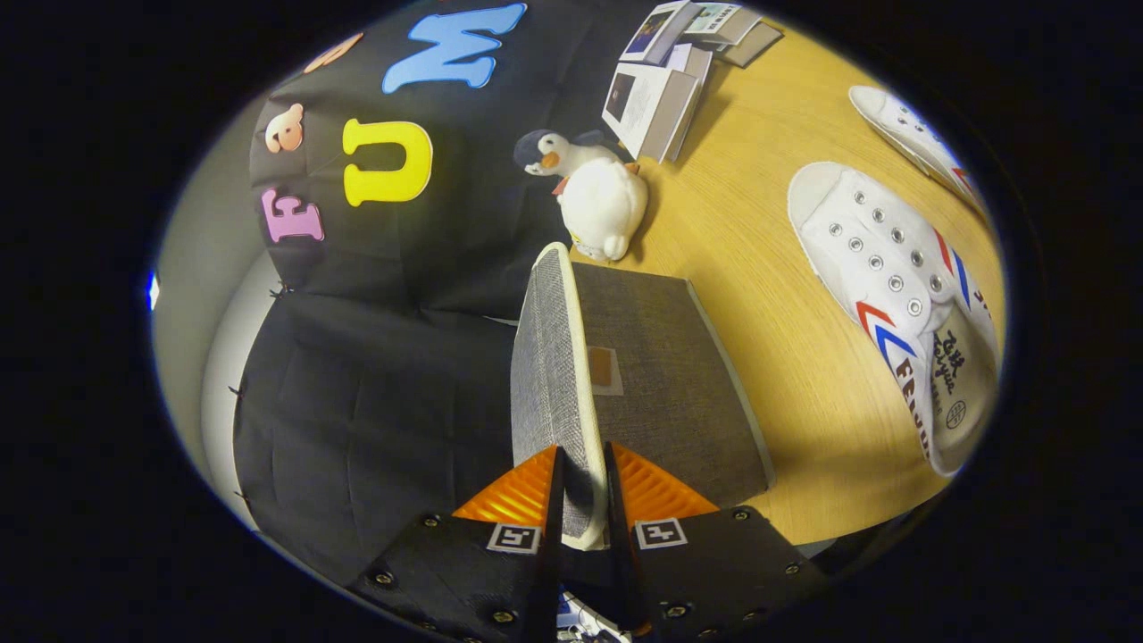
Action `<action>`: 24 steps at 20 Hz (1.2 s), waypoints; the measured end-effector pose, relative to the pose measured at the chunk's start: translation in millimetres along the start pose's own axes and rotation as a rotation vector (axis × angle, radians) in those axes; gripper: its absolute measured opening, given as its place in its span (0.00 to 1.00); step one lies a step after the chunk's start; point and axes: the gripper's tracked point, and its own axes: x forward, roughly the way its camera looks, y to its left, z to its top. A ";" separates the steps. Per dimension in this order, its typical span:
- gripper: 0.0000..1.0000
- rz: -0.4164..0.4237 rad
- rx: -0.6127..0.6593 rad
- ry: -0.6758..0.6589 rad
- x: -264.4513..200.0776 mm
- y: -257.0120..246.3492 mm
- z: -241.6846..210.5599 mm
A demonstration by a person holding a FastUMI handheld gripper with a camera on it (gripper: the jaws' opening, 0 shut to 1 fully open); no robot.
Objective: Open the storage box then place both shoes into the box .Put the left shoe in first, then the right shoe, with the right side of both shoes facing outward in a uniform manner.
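My gripper (pixel 582 482) is shut on the grey fabric lid (pixel 549 366) of the storage box, its two orange fingers (pixel 513 496) pinching the lid's white-trimmed edge. The lid stands raised, swung up edge-on ahead of the fingers. The grey box body (pixel 665 384) lies just right of the lid on the wooden table (pixel 768 295). One white canvas shoe (pixel 893 286) with red and blue stripes lies to the right of the box, toe pointing away. The second white shoe (pixel 911 134) lies farther off beyond it.
A plush penguin (pixel 594 192) sits just beyond the box's far corner. A stack of booklets (pixel 665 89) rests farther back on the table. The black cloth wall (pixel 384 357) hangs close on the lid's left side.
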 end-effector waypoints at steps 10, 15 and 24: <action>0.00 0.004 -0.112 -0.016 -7.0 44.9 4.2; 0.00 0.028 -0.157 -0.028 -8.2 83.3 4.4; 0.00 0.014 -0.321 -0.051 11.8 149.7 -8.0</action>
